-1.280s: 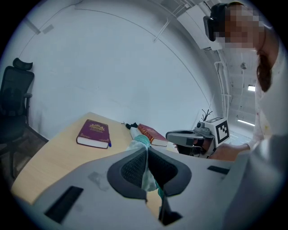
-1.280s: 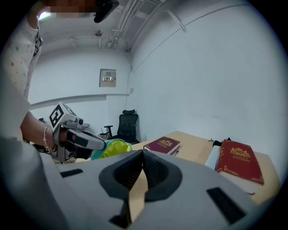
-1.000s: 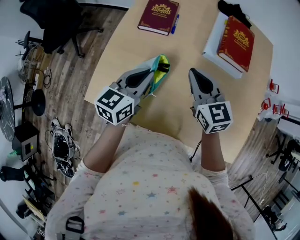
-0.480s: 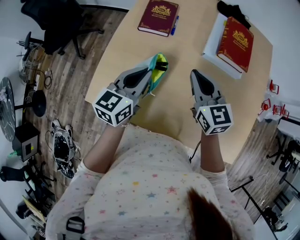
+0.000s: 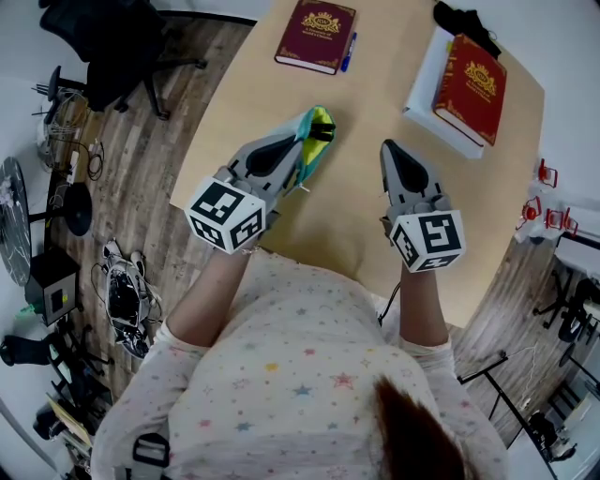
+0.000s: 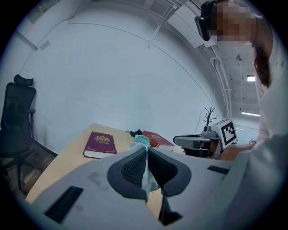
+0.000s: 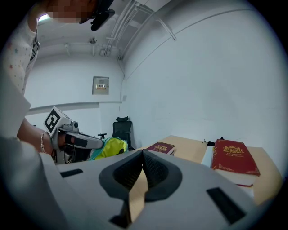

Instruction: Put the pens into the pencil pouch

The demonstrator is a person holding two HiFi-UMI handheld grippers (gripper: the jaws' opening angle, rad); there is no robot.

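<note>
My left gripper [image 5: 300, 142] is shut on the edge of a teal and yellow pencil pouch [image 5: 319, 131] and holds it over the near left part of the table. In the left gripper view the pale teal fabric [image 6: 146, 176] is pinched between the pads. To its right, my right gripper [image 5: 387, 146] is shut with nothing in it; in its own view the right gripper [image 7: 143, 155] has its pads meeting at the tips. A blue pen [image 5: 349, 51] lies beside a maroon book [image 5: 316, 34] at the table's far side. The pouch [image 7: 109, 147] appears to the left in the right gripper view.
A red book [image 5: 472, 86] rests on a white box [image 5: 422, 86] at the far right, with a black object [image 5: 466, 25] behind it. An office chair [image 5: 112, 42] stands on the wooden floor to the left. The table edge [image 5: 202, 131] runs near my left gripper.
</note>
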